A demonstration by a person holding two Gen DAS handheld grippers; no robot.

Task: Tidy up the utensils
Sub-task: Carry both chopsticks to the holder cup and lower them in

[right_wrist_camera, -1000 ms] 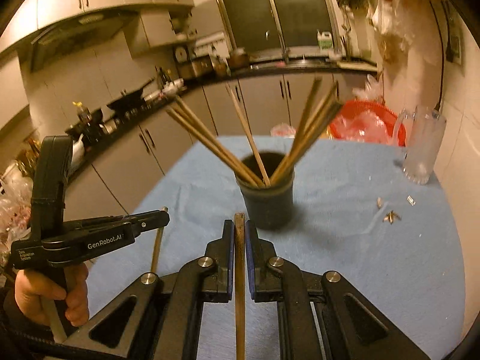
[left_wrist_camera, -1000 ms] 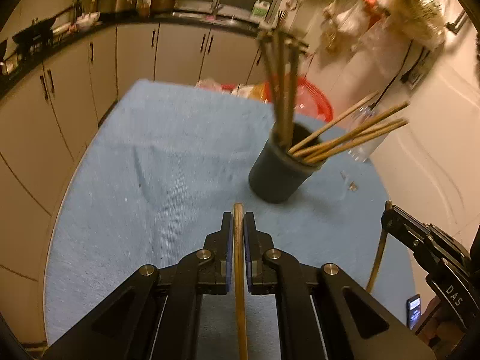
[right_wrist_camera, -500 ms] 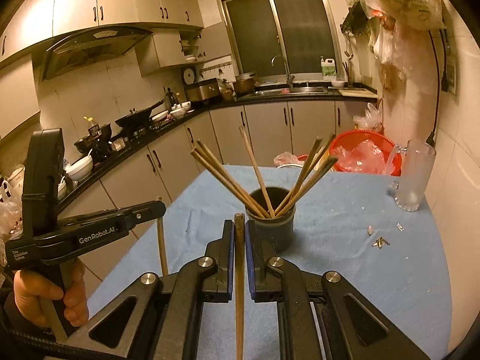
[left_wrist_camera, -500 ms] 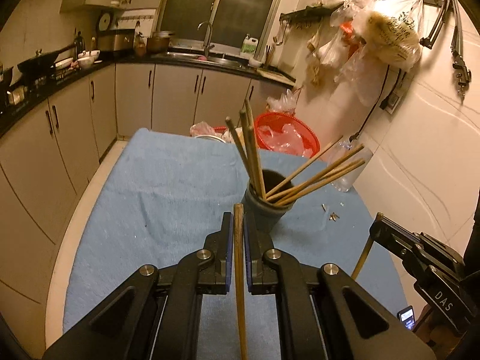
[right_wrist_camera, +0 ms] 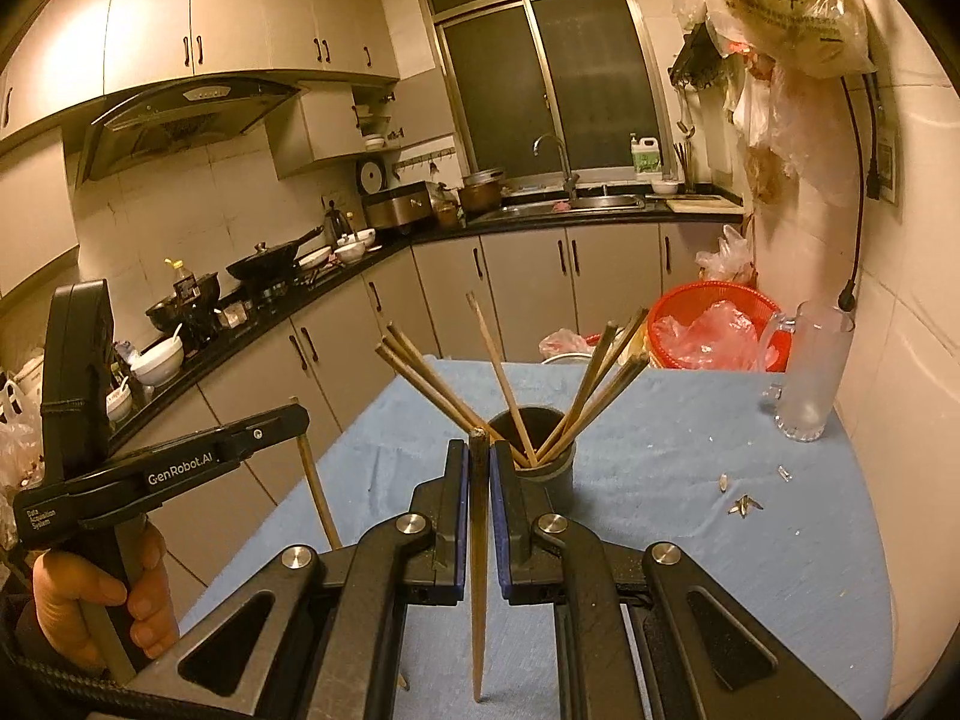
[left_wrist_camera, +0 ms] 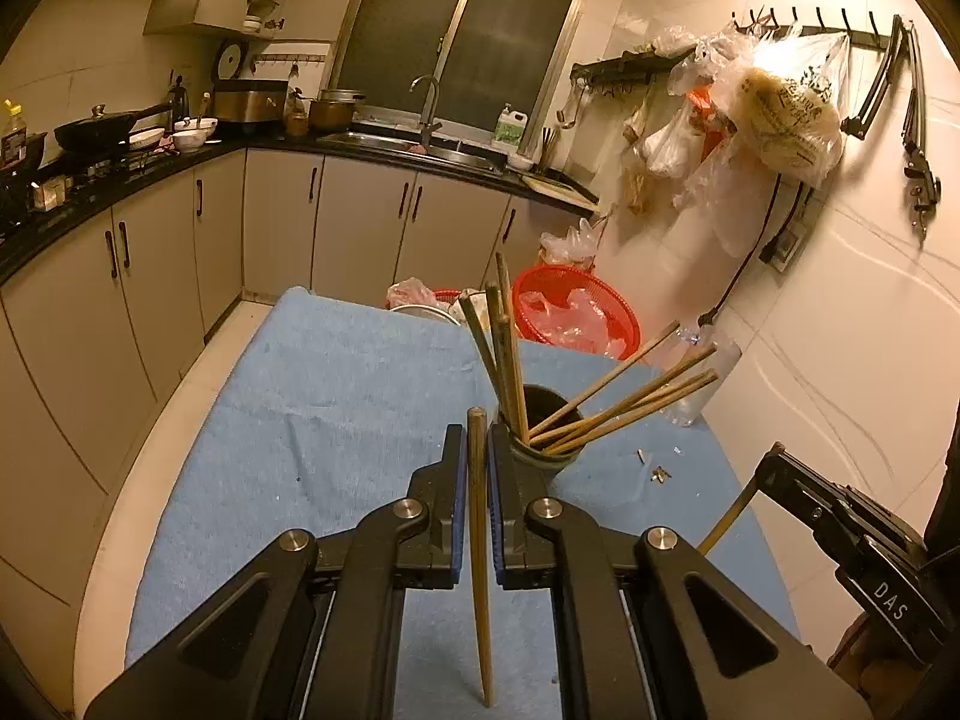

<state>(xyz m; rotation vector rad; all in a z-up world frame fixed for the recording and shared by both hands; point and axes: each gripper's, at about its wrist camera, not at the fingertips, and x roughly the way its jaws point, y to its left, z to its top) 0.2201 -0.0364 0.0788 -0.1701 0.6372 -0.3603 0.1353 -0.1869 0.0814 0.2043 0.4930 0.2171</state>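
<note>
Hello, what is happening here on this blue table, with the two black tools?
A person is sorting chopsticks. The left gripper is shut on one brown wooden chopstick, and the right gripper is shut on another wooden chopstick. Both are held above the blue cloth-covered table, just short of the dark round cup, which already holds several chopsticks fanned outward. Neither held chopstick is in the cup yet.

Ten chopsticks (right_wrist_camera: pixel 480 546), one holder (right_wrist_camera: pixel 555 468), one glass mug (right_wrist_camera: pixel 810 378).

Dark cylindrical holder (right_wrist_camera: pixel 549 468) stands upright on blue cloth, containing splayed wooden chopsticks (right_wrist_camera: pixel 501 384). One chopstick (left_wrist_camera: pixel 478 546) is clamped vertically; another chopstick (right_wrist_camera: pixel 478 564) likewise.
</note>
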